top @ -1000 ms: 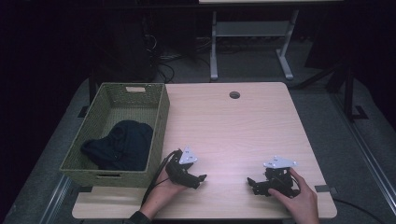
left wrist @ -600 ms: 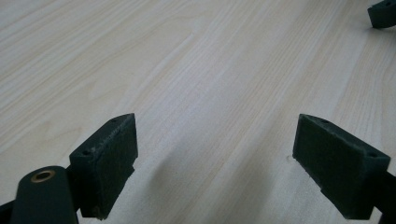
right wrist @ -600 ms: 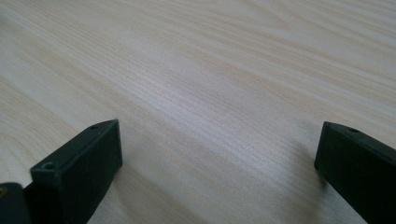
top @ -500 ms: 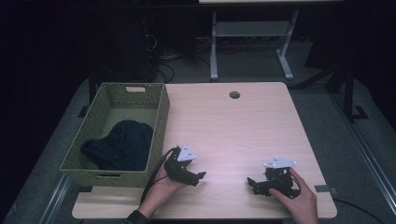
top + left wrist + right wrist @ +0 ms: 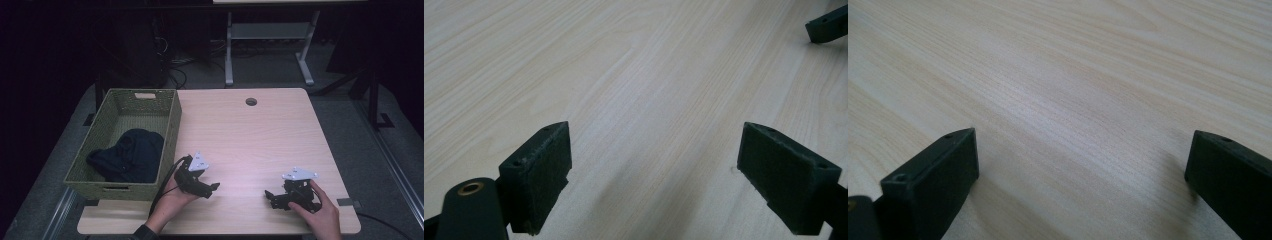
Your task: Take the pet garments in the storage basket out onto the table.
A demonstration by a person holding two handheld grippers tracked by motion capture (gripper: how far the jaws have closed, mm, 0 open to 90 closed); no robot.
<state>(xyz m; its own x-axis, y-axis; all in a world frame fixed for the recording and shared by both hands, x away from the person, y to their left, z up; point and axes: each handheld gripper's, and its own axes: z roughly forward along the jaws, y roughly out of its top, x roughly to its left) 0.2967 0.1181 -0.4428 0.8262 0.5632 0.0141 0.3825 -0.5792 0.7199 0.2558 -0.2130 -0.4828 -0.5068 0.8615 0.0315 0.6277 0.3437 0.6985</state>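
My left gripper (image 5: 210,188) rests low over the light wooden table (image 5: 250,140), close to the front edge and just right of a green woven basket (image 5: 172,125). In the left gripper view its jaws (image 5: 654,150) stand wide apart, open, with bare wood between them. My right gripper (image 5: 272,196) sits near the front right of the table with a hand around it, pointing left. Its jaws (image 5: 1083,160) are open too, with nothing between them. A dark bundled cloth (image 5: 132,155) lies inside the basket.
A round cable hole (image 5: 251,101) sits near the table's far edge. A jaw tip of the other gripper (image 5: 826,22) shows at the top right of the left gripper view. Behind the table, a white desk frame (image 5: 229,50) stands on dark floor.
My left gripper has shifted slightly away from the front edge. The right gripper has stayed where it was.
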